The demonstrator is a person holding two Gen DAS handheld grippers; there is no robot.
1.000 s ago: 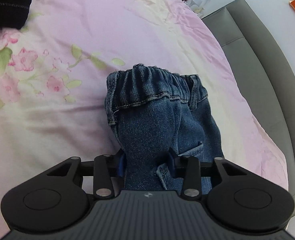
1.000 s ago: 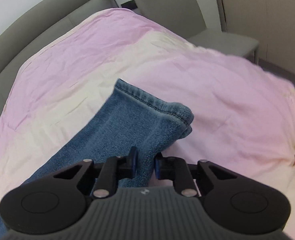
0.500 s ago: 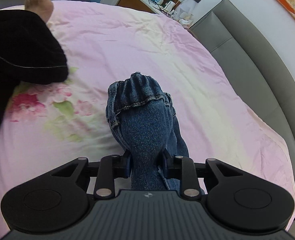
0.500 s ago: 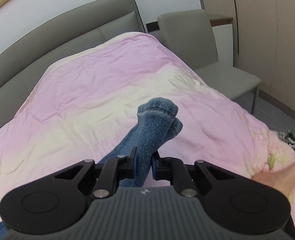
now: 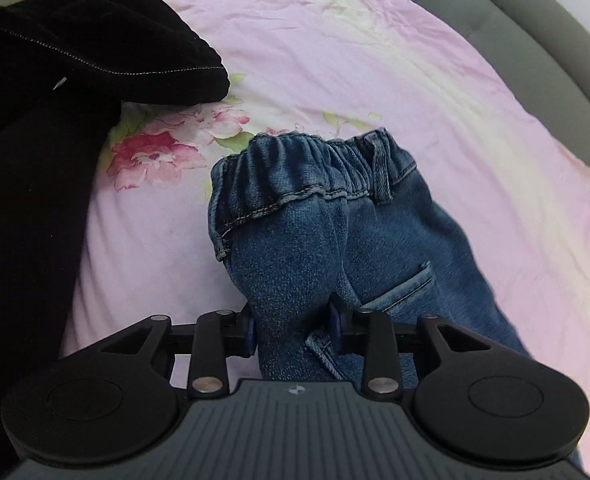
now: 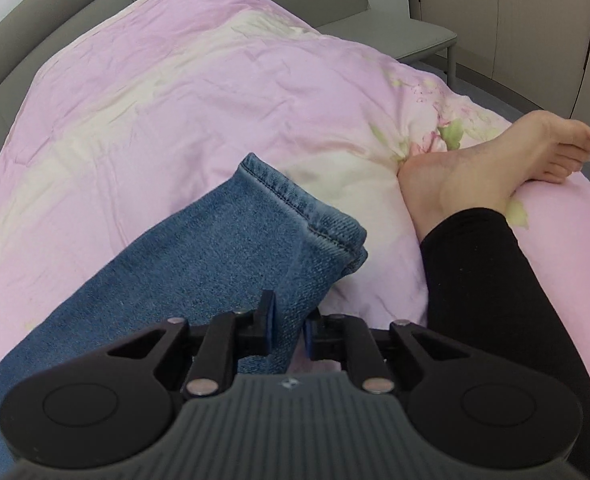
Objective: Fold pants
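Both grippers have swung sideways; left gripper (image 5: 291, 326) opening around pants (image 5: 319, 216), right gripper (image 6: 289, 326) clamps the hem.

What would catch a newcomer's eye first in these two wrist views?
The blue denim pants dominate: the left gripper holds them bunched near the elastic waistband, its jaws opening, and the right gripper pinches the hem end. Beneath lies a pink floral duvet, with a bare foot at right.

The pants (image 5: 379, 240) are coarse blue denim with stitched hems. The bed (image 5: 355, 60) cover is smooth, lightly creased pink cloth. Each hand-held gripper (image 5: 293, 326) is matt black plastic with metal pins.
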